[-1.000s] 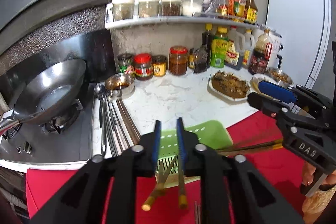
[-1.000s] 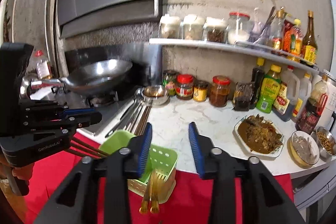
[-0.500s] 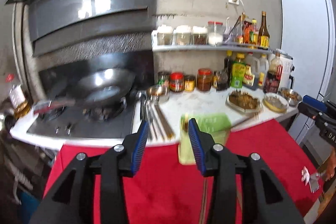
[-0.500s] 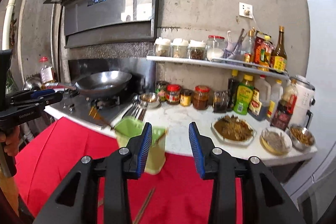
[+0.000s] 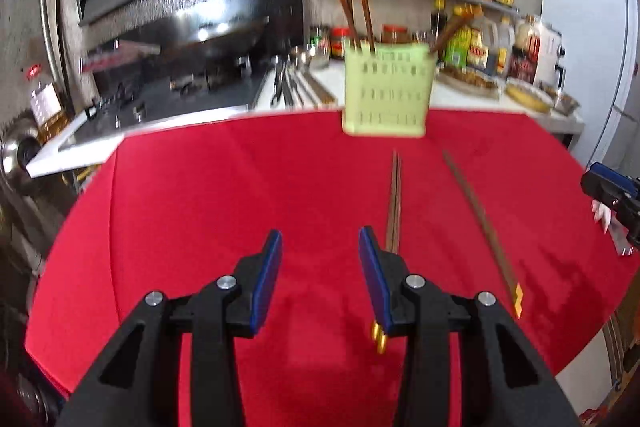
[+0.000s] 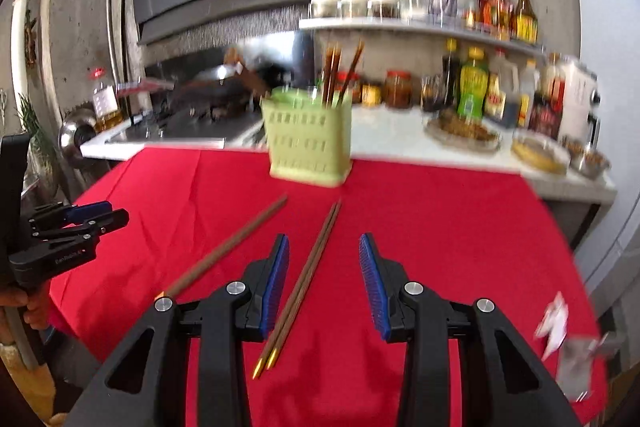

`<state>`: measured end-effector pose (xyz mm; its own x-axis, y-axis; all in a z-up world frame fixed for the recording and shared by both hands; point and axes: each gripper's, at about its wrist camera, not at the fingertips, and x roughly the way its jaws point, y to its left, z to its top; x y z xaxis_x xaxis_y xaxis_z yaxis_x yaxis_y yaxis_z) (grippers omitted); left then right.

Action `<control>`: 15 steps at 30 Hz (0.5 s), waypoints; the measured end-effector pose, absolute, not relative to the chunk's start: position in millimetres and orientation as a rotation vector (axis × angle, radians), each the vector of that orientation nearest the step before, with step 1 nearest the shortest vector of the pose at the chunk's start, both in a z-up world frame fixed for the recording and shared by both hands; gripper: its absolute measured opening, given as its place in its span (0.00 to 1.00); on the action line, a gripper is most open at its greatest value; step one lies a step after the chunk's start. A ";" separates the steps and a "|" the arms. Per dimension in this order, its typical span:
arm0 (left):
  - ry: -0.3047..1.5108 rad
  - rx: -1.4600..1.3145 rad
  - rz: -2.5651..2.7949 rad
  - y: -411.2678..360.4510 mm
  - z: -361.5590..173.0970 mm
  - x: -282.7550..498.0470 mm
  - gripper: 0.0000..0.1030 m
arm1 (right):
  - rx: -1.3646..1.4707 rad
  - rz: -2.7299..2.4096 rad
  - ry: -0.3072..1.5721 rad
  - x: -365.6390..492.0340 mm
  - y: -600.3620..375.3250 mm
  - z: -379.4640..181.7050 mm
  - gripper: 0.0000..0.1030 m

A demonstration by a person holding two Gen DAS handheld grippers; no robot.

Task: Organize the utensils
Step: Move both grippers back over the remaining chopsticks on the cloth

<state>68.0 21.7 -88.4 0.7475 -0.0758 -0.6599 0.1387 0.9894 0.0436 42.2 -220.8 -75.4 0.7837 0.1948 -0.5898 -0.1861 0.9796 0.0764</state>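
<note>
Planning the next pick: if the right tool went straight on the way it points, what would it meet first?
Probably the pair of chopsticks lying on the red cloth between the right tool's open jaws; the green holder stands farther on.

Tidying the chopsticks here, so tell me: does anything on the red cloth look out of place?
Yes. A pair of chopsticks and a single chopstick lie loose on the red cloth instead of standing in the green holder, which already has several upright. Crumpled paper scraps also sit near the cloth's right edge.

Bare red cloth (image 5: pixel 200 207) left of chopsticks (image 5: pixel 394 203); green holder (image 5: pixel 386 91) behind.
</note>
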 end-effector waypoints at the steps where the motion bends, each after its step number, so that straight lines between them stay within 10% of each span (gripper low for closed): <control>1: 0.738 0.099 -0.114 20.2 -98.7 63.3 0.38 | 0.016 0.208 0.663 39.5 -218.1 -84.6 0.37; 15: 0.822 0.055 -0.114 38.1 -128.8 71.3 0.38 | 0.078 0.242 0.873 53.9 -202.3 -138.9 0.18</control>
